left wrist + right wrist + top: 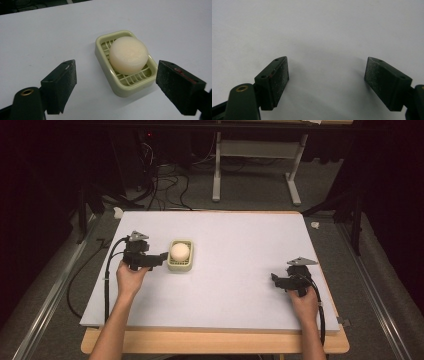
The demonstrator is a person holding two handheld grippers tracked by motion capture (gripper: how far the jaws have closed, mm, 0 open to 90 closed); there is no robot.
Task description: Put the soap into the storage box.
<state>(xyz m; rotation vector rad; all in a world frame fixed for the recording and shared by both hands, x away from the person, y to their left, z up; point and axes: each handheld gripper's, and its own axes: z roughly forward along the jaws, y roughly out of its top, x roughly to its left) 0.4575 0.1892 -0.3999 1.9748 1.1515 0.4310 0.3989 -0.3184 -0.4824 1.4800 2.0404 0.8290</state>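
Your left tool (116, 82) hung wide open just short of the soap (128, 55) resting in its dish (110, 75), nothing grasped yet, your right tool (325, 75) equally open, idle over bare desk (324, 30).

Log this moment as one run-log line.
left gripper: open, beside soap dish | soap: in dish | right gripper: open, apart

Bare table (240, 270) all round the soap dish (180, 255).

Your right gripper (326, 75) has its two black jaws spread wide apart, with nothing between them. Below them lies the bare white counter (322, 30), faintly shadowed near each jaw.
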